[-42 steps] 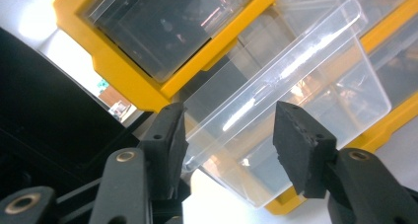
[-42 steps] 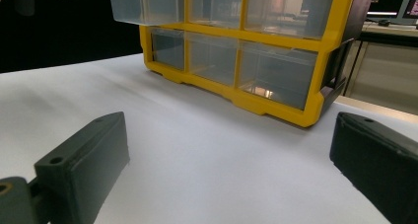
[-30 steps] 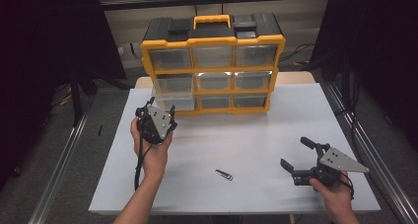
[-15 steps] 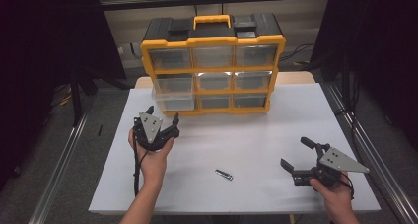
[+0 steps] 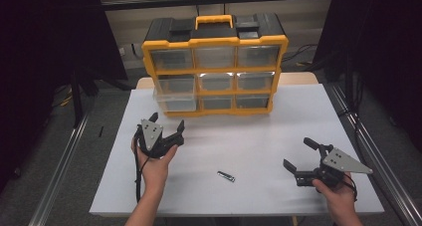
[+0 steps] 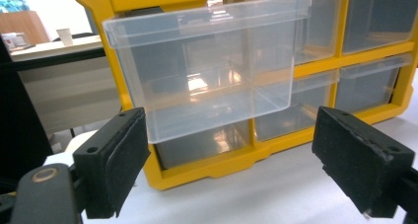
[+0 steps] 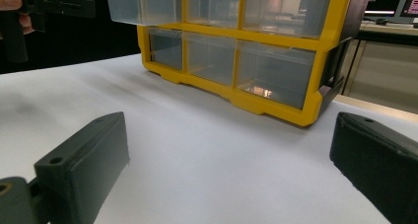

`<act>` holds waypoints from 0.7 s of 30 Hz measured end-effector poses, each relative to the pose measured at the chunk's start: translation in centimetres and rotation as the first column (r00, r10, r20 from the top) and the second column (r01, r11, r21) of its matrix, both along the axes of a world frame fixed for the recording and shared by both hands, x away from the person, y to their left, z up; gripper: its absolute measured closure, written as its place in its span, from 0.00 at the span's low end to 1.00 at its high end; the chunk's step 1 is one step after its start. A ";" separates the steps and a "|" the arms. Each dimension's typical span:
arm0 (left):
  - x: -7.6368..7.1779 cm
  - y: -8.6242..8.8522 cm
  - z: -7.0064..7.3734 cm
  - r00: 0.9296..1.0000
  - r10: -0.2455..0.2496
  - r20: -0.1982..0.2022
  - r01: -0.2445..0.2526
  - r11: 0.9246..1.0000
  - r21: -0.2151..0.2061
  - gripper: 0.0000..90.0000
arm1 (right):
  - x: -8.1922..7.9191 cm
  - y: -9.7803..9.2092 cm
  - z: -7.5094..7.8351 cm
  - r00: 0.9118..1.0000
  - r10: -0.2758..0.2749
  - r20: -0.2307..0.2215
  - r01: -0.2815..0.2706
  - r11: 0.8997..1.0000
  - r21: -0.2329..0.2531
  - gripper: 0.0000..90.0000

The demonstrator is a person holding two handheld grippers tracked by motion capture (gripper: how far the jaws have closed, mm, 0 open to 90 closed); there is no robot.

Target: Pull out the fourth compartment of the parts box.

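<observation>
A yellow and black drawer organizer (image 5: 215,61) stands at the back of the white table (image 5: 259,131). Its clear middle-left drawer (image 5: 171,97) is pulled out and looks empty (image 6: 207,66). My left gripper (image 5: 167,121) is open in front of that drawer, a short way off it, with nothing between its jaws (image 6: 231,169). Near the front right corner my right gripper (image 5: 297,153) is open and empty, pointing across the table at the organizer (image 7: 246,100). A small metal piece (image 5: 226,176) lies on the table between the two hands.
Black curtains hang at both sides. Aluminium rails (image 5: 366,156) run along the table's left and right edges. In the right gripper view, the other hand's gripper (image 7: 49,4) appears at top left.
My left gripper has drawn back a little from the organizer toward the near edge, still open. The drawer stays pulled out. The right gripper has not moved.
</observation>
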State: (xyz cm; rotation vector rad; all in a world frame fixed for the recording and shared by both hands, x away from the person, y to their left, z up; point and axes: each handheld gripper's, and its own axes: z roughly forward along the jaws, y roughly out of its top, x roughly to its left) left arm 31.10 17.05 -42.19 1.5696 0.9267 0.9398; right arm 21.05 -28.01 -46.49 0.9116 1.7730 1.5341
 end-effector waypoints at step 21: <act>-1.2 0.1 -2.0 0.996 -0.070 -0.052 0.066 0.995 -0.074 0.10 | -0.4 0.1 -0.1 1.000 0.004 -0.009 -0.004 1.000 -0.009 0.01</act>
